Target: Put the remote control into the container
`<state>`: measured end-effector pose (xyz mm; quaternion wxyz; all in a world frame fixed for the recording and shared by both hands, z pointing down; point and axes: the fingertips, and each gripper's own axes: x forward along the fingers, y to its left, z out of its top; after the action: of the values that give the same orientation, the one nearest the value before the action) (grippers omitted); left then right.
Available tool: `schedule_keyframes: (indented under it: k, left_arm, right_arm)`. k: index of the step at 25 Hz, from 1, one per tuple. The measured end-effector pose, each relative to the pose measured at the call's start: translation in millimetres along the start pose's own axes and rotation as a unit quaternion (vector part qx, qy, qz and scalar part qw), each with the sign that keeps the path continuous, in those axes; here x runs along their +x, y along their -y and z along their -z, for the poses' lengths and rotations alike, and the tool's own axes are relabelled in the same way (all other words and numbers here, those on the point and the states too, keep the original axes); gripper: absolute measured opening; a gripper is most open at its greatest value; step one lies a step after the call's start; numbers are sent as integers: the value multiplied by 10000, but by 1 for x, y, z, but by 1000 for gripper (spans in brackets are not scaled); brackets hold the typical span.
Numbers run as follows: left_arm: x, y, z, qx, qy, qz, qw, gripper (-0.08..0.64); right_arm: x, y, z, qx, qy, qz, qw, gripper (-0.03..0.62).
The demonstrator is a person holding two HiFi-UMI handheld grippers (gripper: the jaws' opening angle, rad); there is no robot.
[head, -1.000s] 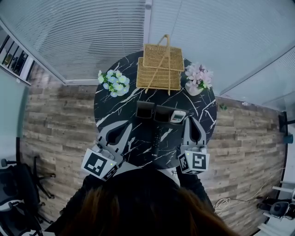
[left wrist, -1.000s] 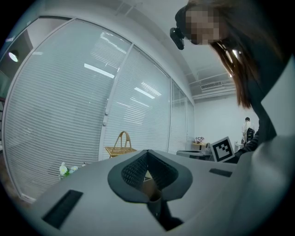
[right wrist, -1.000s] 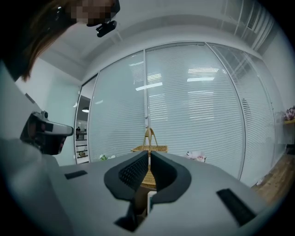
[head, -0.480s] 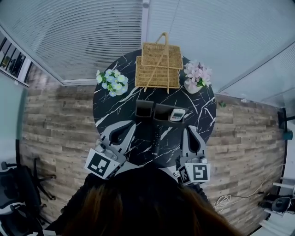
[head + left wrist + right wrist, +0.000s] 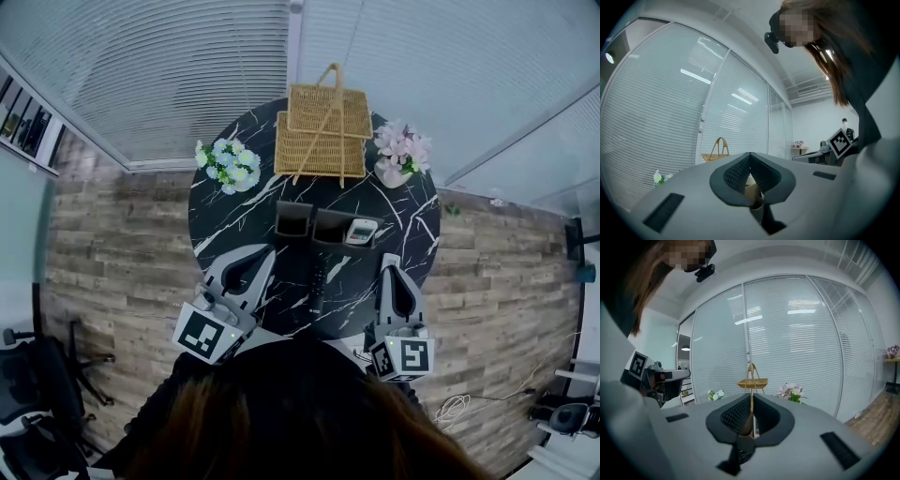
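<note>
A black container (image 5: 330, 229) with two compartments stands at the middle of the round black marble table (image 5: 225, 225). A white remote control (image 5: 362, 232) lies in its right compartment. A dark remote control (image 5: 318, 285) lies on the table just in front of the container, between my two grippers. My left gripper (image 5: 267, 251) rests at the lower left, shut and empty, its tips (image 5: 750, 154) meeting. My right gripper (image 5: 389, 260) is to the right of the dark remote, below the white one, shut with nothing in it (image 5: 751, 395).
A wicker basket (image 5: 323, 131) with a tall handle stands at the table's far edge, between blue-white flowers (image 5: 228, 165) on the left and pink flowers (image 5: 403, 155) on the right. Wood floor surrounds the table, with blinds behind. An office chair (image 5: 33, 394) stands lower left.
My right gripper has drawn back from the container's right compartment toward the person, still shut. The left gripper and both remotes stay where they were.
</note>
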<state>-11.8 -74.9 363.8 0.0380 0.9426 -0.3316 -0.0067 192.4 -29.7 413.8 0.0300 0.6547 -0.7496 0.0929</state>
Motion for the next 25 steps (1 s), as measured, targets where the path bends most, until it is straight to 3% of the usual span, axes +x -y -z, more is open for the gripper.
schedule_keyframes:
  k: [10, 14, 17, 22, 23, 25]
  left_arm:
    - [2, 1, -2, 45, 34, 33, 10000, 8]
    - [3, 2, -5, 51, 68, 47, 10000, 9]
    - [4, 4, -15, 74, 334, 89, 9994, 8]
    - [2, 5, -9, 68, 186, 61, 9998, 9]
    - [2, 5, -10, 72, 221, 66, 9997, 8]
    - [3, 5, -13, 66, 290, 60, 9995, 9]
  right_arm:
    - [-8, 47, 22, 14, -344, 585, 9977, 29]
    - [-3, 78, 57, 67, -811, 868, 9929, 29]
    - [4, 102, 95, 244, -1295, 1030, 9859, 30]
    - [17, 126, 154, 280, -2065, 1183, 9709, 32]
    - [20, 129, 163, 284, -2200, 1228, 9673, 39]
    - [25, 134, 181, 330, -2459, 1332, 9595, 153]
